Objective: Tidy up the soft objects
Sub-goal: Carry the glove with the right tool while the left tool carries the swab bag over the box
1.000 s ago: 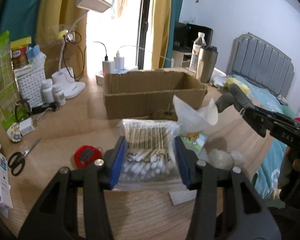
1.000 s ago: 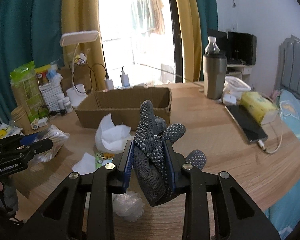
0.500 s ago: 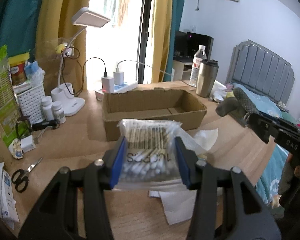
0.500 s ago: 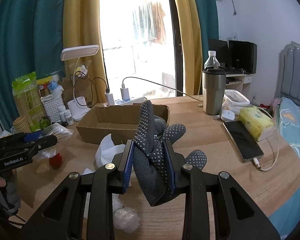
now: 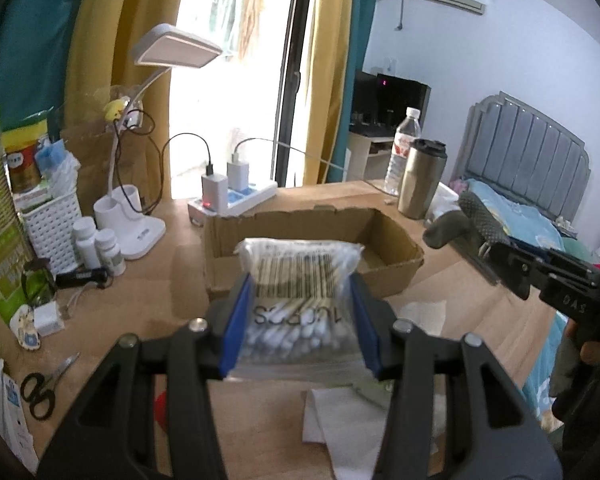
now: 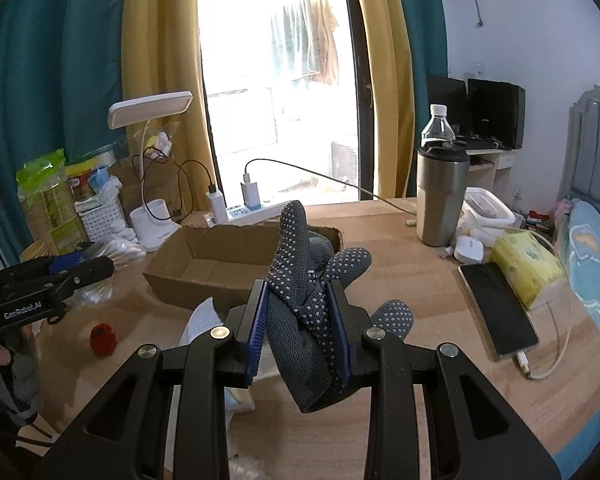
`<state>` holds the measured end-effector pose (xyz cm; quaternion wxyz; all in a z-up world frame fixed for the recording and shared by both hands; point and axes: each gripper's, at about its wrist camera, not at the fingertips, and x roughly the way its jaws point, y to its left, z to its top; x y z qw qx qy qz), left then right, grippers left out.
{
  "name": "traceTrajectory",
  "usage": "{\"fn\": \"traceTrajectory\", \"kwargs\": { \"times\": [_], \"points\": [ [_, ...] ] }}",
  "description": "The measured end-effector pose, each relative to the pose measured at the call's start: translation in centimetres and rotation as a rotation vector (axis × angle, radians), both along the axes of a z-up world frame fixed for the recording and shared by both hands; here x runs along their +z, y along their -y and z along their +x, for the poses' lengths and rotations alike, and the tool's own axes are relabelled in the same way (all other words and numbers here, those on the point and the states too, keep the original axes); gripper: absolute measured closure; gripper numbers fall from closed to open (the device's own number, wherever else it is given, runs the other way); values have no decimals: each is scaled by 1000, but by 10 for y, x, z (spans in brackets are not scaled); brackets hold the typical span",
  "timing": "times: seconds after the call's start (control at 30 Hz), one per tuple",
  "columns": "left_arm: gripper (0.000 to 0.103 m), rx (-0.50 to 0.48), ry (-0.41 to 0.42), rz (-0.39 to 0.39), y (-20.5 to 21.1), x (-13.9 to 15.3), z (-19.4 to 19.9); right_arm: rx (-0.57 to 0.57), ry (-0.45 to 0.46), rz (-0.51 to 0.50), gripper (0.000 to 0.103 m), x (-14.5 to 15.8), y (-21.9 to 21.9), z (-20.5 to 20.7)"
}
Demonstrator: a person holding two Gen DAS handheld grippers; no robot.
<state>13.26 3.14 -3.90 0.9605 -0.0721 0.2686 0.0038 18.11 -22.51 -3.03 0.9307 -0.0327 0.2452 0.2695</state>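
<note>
1. Right now my left gripper [image 5: 300, 320] is clamped on a clear bag of cotton swabs [image 5: 298, 292], its blue pads pressed against both sides of the bag.
2. I see the bag held up off the wooden desk [image 5: 148, 316], just in front of the open cardboard box [image 5: 396, 240] in the left wrist view.
3. My right gripper [image 6: 298, 328] is clenched on a dark grey dotted work glove [image 6: 300, 296], with the glove's fingers sticking up and out past the pads.
4. The glove hangs in the air above the desk, in line with the near right corner of the box [image 6: 188, 276]; I cannot tell whether it is already over the box.
5. The inside of the box that I can see from the right wrist shows only bare cardboard.
6. On the desk below my grippers lie white tissue sheets [image 5: 340, 420], and a small red round object [image 6: 103, 334] sits to the left of them.
7. Black-handled scissors [image 5: 44, 384] lie near the left desk edge, well apart from the box.
8. A steel tumbler [image 6: 440, 196] and a water bottle [image 6: 438, 124] stand behind the box to the right, near a phone [image 6: 496, 308] lying on its charging cable and a yellow tissue pack [image 6: 528, 264].
9. A white desk lamp [image 5: 156, 128], two small pill bottles [image 5: 100, 248] and a power strip [image 5: 236, 200] stand behind the box to the left.
</note>
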Motion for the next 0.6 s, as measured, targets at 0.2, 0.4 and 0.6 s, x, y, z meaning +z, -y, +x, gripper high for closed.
{"fn": "traceTrajectory", "kwargs": {
  "times": [0.2, 0.4, 0.6],
  "points": [
    [54, -3, 2, -1, -7, 5, 17, 9, -5, 1, 72, 3, -7, 20],
    [54, -12, 8, -4, -8, 8, 32, 22, -13, -1, 72, 6, -16, 39],
    [54, -15, 2, -5, -10, 7, 48, 36, -20, -2, 72, 6, -23, 57]
  ]
}}
